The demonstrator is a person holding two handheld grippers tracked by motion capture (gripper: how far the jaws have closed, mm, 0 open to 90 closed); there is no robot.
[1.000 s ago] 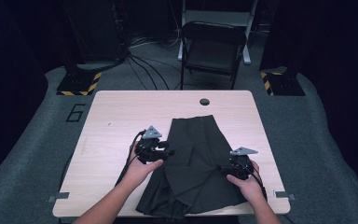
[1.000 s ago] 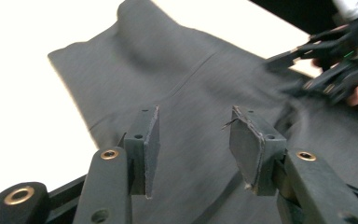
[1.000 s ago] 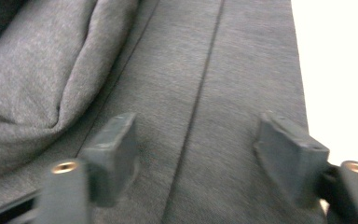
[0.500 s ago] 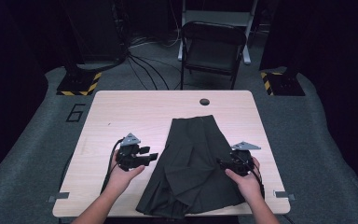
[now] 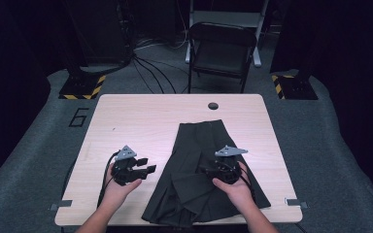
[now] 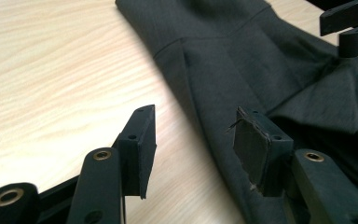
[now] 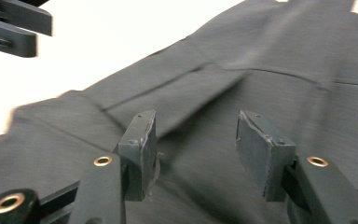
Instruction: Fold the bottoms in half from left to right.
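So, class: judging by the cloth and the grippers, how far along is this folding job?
Done: one flap of the dark garment is folded over itself. In hand: nothing; the left gripper is open over bare table, the right gripper open above the cloth. Left: likely further folds.

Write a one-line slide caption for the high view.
Two hand-held grippers, left over bare table, right over a dark skirt, both open.

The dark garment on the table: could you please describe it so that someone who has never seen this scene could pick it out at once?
On the light wooden table, look right of centre, below the small round hole near the far edge. There lies the dark grey garment, narrow at the far end and flaring towards the near edge, with folds. It is the sole cloth item, between the two grippers.
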